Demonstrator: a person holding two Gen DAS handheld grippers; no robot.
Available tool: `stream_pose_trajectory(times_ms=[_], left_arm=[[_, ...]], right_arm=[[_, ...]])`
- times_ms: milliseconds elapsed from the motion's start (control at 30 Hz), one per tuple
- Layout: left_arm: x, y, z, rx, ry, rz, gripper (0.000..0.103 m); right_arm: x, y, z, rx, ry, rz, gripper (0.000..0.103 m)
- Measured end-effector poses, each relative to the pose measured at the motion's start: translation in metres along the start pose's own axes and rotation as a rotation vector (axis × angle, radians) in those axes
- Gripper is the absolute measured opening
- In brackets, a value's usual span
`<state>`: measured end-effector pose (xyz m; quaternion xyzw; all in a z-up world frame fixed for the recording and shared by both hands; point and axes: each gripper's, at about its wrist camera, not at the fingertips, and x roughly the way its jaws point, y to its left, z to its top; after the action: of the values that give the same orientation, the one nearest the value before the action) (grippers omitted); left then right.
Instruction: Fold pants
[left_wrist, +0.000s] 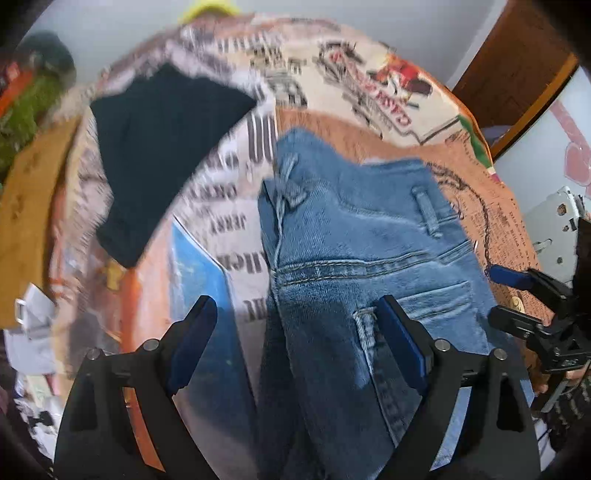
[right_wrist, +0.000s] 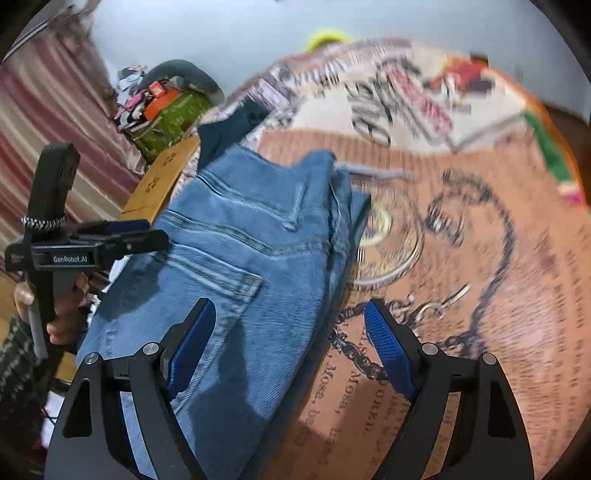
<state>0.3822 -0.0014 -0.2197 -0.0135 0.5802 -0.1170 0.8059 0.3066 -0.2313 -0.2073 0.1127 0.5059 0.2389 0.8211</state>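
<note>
1. The left gripper has its fingers spread wide, holding nothing; the blue jeans lie ahead of and between them, the back pocket just beside the right finger.
2. The right gripper is likewise spread wide and empty; the jeans pass under its left finger, while its right finger is over the bare printed cloth.
3. A dark folded garment lies beyond the left gripper's left finger, well apart from the jeans.
</note>
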Motion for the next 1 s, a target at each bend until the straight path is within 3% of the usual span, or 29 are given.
stream_pose_trajectory(times_ms=[233, 300, 367, 400, 433, 500, 600, 800, 1000], left_arm=[[0.023, 0.012, 0.006, -0.069, 0.088, -0.145, 0.089], [0.027, 0.013, 0.008, -0.08, 0.097, -0.182, 0.087], [0.028, 0.013, 0.009, -0.084, 0.097, -0.215, 0.078], [0.028, 0.011, 0.009, -0.084, 0.096, -0.235, 0.074], [0.028, 0.009, 0.009, -0.086, 0.098, -0.255, 0.063], [0.026, 0.007, 0.009, -0.087, 0.092, -0.256, 0.059], [0.012, -0.003, 0.007, -0.043, 0.053, -0.224, 0.05], [-0.023, -0.006, 0.004, -0.013, -0.038, -0.207, 0.037], [-0.098, 0.009, 0.002, 0.012, -0.224, -0.183, 0.035]], right_arm=[[0.032, -0.014, 0.002, 0.107, 0.07, 0.147, 0.083], [0.037, -0.011, 0.005, 0.099, 0.076, 0.172, 0.082], [0.042, -0.008, 0.007, 0.093, 0.081, 0.183, 0.081], [0.044, -0.006, 0.009, 0.086, 0.088, 0.191, 0.077], [0.046, -0.005, 0.011, 0.085, 0.095, 0.198, 0.074], [0.046, -0.007, 0.015, 0.095, 0.115, 0.21, 0.055], [0.042, -0.011, 0.022, 0.122, 0.13, 0.21, 0.031], [0.016, 0.015, 0.034, 0.013, 0.067, 0.156, 0.023], [-0.021, 0.059, 0.065, -0.104, -0.078, 0.146, 0.02]])
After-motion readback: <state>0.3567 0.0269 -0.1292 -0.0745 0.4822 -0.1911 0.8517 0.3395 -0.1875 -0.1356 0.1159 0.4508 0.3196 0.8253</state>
